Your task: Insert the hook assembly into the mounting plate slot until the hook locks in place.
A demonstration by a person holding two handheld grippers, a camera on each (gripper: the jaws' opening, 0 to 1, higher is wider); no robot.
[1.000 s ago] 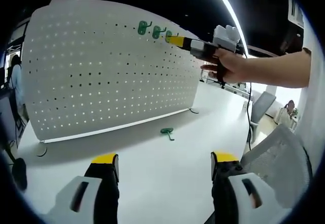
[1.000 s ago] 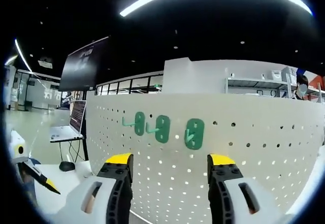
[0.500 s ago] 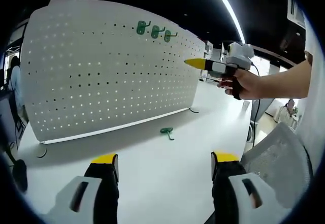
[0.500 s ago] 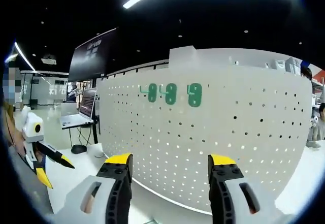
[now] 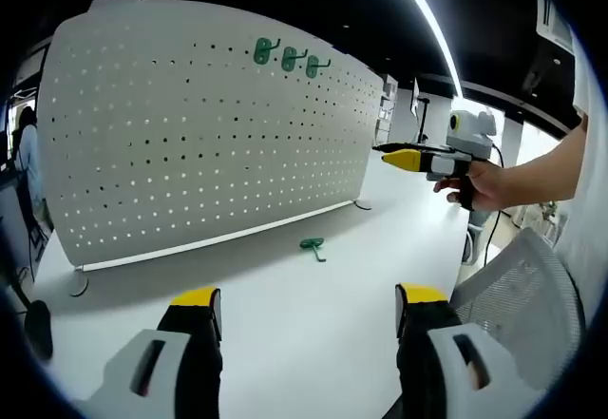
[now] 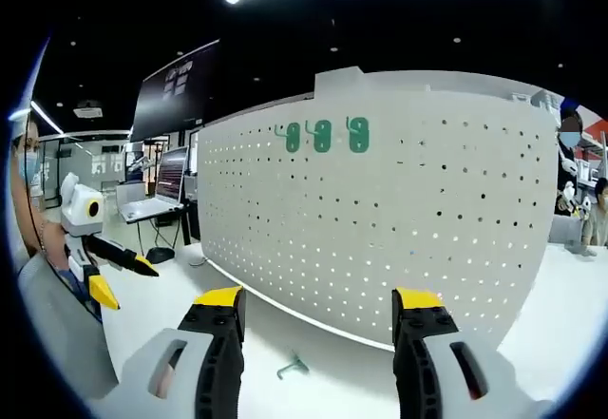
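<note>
Reaching with both your left gripper (image 5: 302, 307) and right gripper (image 6: 316, 307) gaping empty, you risk knocking the loose green hook (image 5: 313, 246) at lower centre away from the pegboard (image 5: 190, 124).

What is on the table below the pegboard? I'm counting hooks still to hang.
One loose green hook lies on the white table before the pegboard; three green hooks already hang up top. Anything behind the board is hidden.

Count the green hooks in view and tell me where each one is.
4. Three hang in a row near the top of the pegboard. The fourth hook lies on the table before the board.
</note>
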